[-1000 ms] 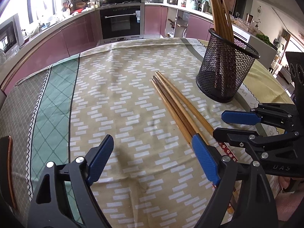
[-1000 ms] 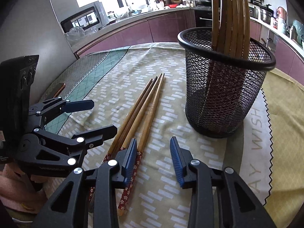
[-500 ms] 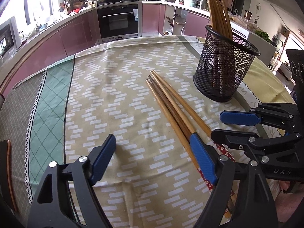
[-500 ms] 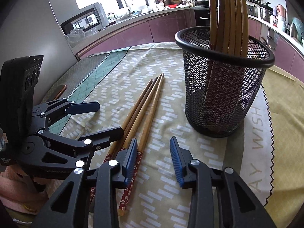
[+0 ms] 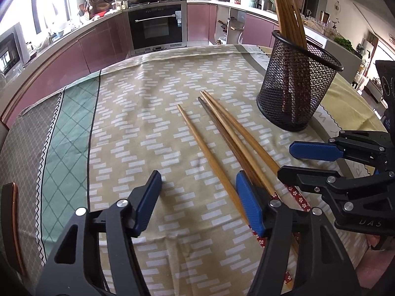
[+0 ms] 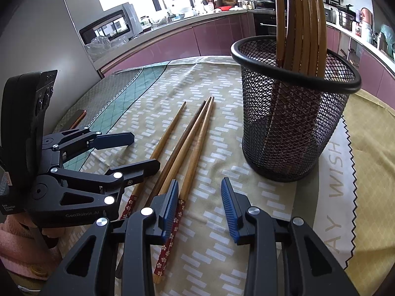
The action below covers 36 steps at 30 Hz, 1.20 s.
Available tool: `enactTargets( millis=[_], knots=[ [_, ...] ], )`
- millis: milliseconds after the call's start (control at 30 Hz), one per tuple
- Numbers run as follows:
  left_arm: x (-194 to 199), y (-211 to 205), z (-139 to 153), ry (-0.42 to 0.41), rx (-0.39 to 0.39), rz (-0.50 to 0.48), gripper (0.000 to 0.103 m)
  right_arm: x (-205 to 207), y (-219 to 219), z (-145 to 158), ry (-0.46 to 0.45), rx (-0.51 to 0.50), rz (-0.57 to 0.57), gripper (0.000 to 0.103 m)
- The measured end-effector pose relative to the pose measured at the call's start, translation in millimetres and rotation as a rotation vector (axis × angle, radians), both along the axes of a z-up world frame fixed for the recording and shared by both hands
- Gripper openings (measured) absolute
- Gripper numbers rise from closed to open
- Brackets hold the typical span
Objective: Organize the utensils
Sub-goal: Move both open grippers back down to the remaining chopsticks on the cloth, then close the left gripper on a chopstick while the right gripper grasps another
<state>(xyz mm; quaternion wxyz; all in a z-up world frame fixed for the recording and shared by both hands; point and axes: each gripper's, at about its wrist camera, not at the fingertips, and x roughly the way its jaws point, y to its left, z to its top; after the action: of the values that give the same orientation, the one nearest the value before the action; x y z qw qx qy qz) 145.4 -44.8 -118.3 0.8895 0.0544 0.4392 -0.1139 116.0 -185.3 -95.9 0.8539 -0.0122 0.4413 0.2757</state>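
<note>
Several wooden chopsticks (image 5: pixel 229 133) lie side by side on the patterned tablecloth (image 5: pixel 138 113); one (image 5: pixel 205 148) lies a little apart on the left. They also show in the right wrist view (image 6: pixel 190 148). A black mesh holder (image 5: pixel 296 86) with several chopsticks upright in it stands at the right, and shows in the right wrist view (image 6: pixel 291 113). My left gripper (image 5: pixel 197 197) is open, low over the chopsticks' near ends, the apart chopstick between its jaws. My right gripper (image 6: pixel 200 207) is open and empty, beside the chopsticks' red-patterned ends.
Kitchen counters and an oven (image 5: pixel 155 27) lie beyond the table's far edge. A dark wooden object (image 5: pixel 12 212) sits at the table's left edge. The holder stands close on the right of the chopsticks.
One chopstick now lies apart to the left of the others. The left gripper's jaws have narrowed and it sits lower and closer to the chopsticks. The right gripper has barely moved.
</note>
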Motion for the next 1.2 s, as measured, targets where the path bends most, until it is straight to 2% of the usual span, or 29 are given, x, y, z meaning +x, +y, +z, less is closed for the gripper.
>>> enactTargets(
  millis=[167, 333, 500, 600, 767, 967, 1200],
  knots=[
    [1, 0, 0, -0.004, 0.006, -0.004, 0.048, 5, 9, 0, -0.013, -0.023, 0.010, 0.033],
    [6, 0, 2, -0.009, 0.003, -0.005, 0.033, 14, 18, 0, -0.019, -0.036, 0.015, 0.026],
    [9, 0, 3, -0.009, -0.010, 0.003, 0.024, 21, 22, -1, -0.018, -0.034, 0.011, 0.020],
    [9, 0, 3, -0.008, -0.029, 0.014, 0.017, 22, 19, -3, -0.009, -0.017, 0.002, 0.013],
    [9, 4, 2, -0.003, -0.058, 0.039, 0.012, 23, 12, -4, 0.018, 0.028, -0.017, 0.007],
    [5, 9, 3, 0.006, -0.097, 0.054, 0.008, 21, 2, -2, 0.026, 0.074, -0.043, 0.006],
    [-10, 7, 11, -0.005, -0.125, 0.010, 0.008, 12, 2, 5, 0.021, 0.101, 0.010, 0.006]
  ],
)
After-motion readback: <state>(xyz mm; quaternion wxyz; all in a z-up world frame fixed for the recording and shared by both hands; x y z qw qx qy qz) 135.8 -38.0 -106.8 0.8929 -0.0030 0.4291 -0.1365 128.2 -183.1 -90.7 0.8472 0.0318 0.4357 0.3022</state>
